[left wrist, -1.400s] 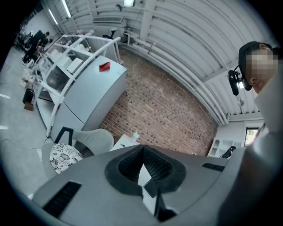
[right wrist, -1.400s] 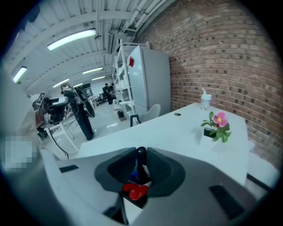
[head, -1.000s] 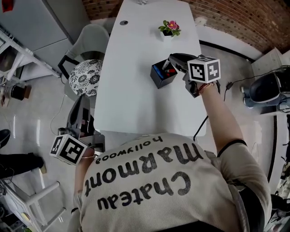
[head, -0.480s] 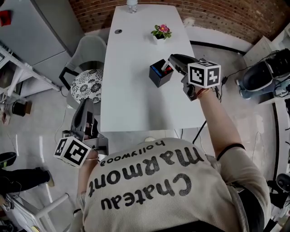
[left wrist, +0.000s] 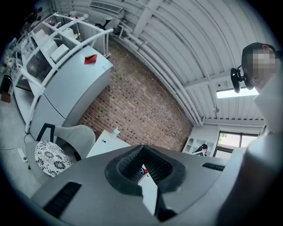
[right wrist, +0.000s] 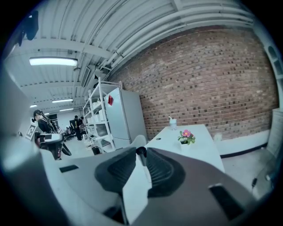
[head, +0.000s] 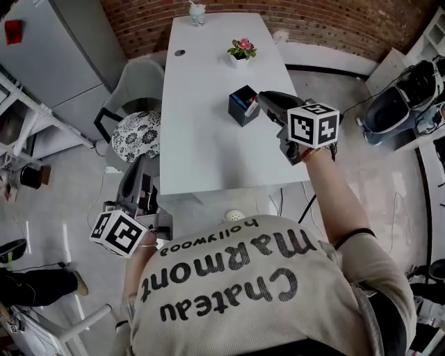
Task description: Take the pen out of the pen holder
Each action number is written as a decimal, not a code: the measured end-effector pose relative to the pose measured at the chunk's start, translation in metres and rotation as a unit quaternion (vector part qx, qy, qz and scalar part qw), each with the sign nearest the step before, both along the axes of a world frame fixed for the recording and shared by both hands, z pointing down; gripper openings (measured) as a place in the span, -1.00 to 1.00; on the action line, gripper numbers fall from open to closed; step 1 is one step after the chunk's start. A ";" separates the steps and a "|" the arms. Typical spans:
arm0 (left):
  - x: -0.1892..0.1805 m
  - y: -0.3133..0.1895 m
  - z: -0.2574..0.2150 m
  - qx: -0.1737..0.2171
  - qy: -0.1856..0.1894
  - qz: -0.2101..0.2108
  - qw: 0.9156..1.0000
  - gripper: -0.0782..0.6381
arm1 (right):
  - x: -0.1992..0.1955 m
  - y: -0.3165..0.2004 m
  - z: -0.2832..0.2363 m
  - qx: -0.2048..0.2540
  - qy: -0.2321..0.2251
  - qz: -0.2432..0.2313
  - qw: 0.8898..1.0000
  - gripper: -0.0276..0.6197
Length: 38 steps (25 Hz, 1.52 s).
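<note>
A black square pen holder (head: 240,108) stands on the white table (head: 208,146), right of its middle. My right gripper (head: 263,101) reaches in from the right, its tips at the holder's right rim. It is shut on a thin dark pen (right wrist: 142,154), whose round end stands up between the pads. Other pens show blue and red inside the holder. My left gripper (head: 141,179) hangs off the table's near left corner. Nothing is in it, and its pads (left wrist: 152,165) meet at the tips. Through the slit below them a bit of the holder (left wrist: 143,170) shows.
A small potted flower (head: 241,50) stands behind the holder, and a bottle (head: 197,12) at the table's far end. A grey chair (head: 139,80) with a patterned cushion (head: 136,135) sits at the table's left side. The brick wall lies beyond.
My right gripper's tips have drawn back from inside the holder to its right rim, still closed on the pen. The left gripper has moved a little nearer the table's corner.
</note>
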<state>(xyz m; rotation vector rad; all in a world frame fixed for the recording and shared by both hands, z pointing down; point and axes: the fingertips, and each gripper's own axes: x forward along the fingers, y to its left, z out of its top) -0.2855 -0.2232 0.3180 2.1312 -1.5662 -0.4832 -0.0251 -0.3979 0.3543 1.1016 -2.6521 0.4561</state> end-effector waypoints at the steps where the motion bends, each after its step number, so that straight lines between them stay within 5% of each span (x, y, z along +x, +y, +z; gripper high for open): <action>1: -0.001 0.006 0.000 0.001 0.001 0.001 1.000 -0.78 | -0.001 0.009 0.000 -0.001 -0.002 0.001 1.000 -0.67; 17: 0.010 0.084 0.004 -0.002 0.004 0.046 0.999 -0.78 | -0.033 0.134 0.015 -0.038 -0.067 0.027 0.997 -0.67; 38: 0.025 0.151 0.047 -0.031 -0.009 0.075 0.997 -0.78 | -0.047 0.255 0.006 0.008 -0.116 0.049 0.992 -0.67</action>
